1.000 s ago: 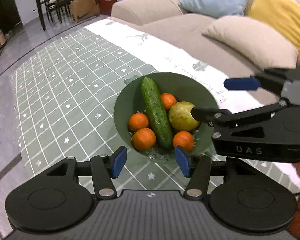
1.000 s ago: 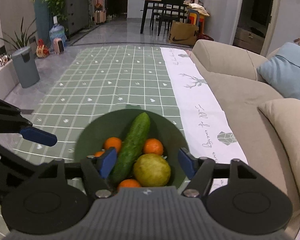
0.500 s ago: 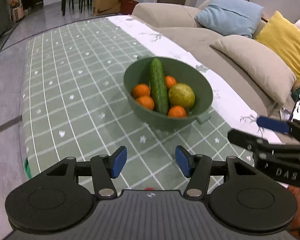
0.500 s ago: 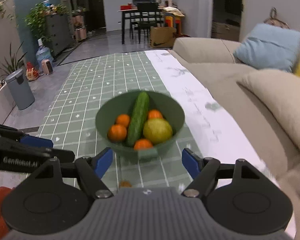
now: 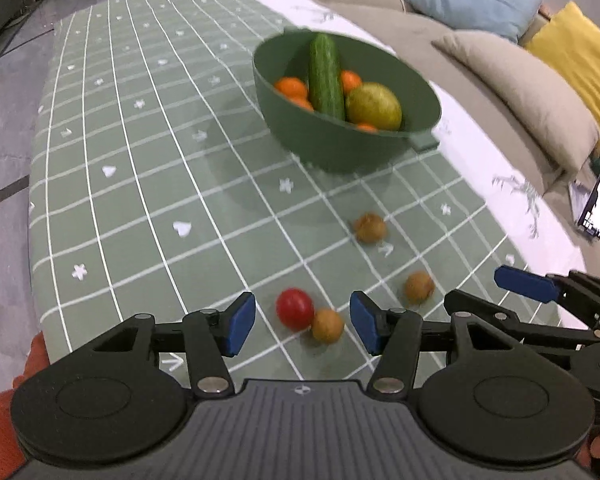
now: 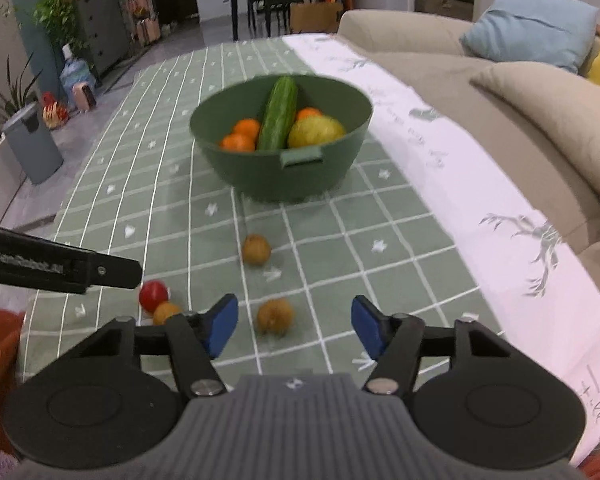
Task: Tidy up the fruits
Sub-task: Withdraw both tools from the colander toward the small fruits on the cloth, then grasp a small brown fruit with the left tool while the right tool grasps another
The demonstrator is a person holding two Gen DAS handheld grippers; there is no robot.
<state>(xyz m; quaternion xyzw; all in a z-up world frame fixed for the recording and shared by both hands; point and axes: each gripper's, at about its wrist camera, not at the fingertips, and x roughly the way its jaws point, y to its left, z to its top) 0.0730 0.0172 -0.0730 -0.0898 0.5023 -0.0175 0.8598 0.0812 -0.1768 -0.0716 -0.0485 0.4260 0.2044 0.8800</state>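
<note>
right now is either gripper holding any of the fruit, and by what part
Nothing is held. The left gripper and right gripper are both open and empty above the tablecloth.

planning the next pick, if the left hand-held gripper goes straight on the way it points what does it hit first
Most likely the red tomato and the small brown fruit touching it, both lying between the open left hand-held gripper's fingers. The green bowl lies further on. Depth is uncertain.

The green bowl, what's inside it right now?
Inside the green bowl lie a cucumber, a yellow-green fruit and several oranges. The near wall and the cucumber hide parts of the oranges and the bowl's bottom.
</note>
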